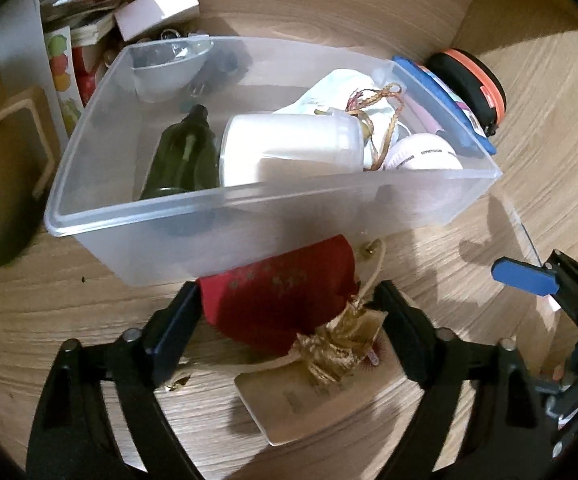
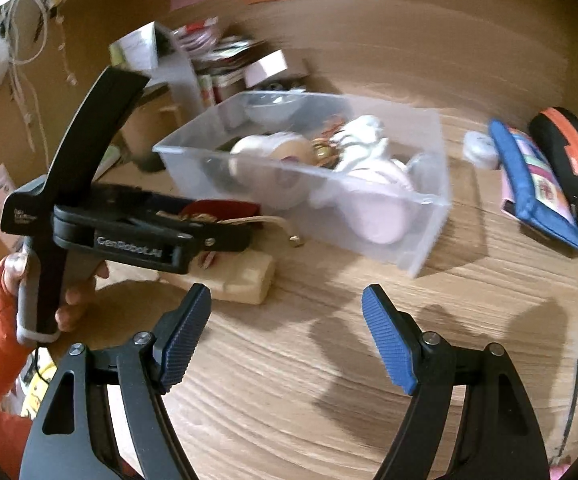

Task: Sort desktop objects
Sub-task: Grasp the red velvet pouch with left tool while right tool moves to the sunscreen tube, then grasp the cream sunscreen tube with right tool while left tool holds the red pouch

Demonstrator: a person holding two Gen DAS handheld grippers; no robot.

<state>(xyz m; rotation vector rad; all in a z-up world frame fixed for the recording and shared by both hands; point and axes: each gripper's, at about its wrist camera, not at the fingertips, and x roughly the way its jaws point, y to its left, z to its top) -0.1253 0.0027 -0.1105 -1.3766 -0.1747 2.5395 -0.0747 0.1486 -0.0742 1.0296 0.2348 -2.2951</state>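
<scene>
A red drawstring pouch (image 1: 285,300) with a gold tassel lies between the fingers of my left gripper (image 1: 289,300), just in front of the clear plastic bin (image 1: 249,216). The jaws bracket the pouch; I cannot tell if they press it. A beige card (image 1: 309,404) hangs below the pouch. The bin holds a white cup (image 1: 289,148), a dark green bottle (image 1: 181,156), a white pouch with a cord and a pink ball. My right gripper (image 2: 285,340) is open and empty over bare desk. In the right wrist view the left gripper (image 2: 225,236) holds the pouch (image 2: 217,210) beside the bin (image 2: 421,216).
A blue zip pouch (image 2: 537,184) and a black-and-orange round case (image 2: 569,152) lie right of the bin. A small white round thing (image 2: 479,148) sits by them. Books, a pink box (image 1: 157,8) and papers crowd the back left corner.
</scene>
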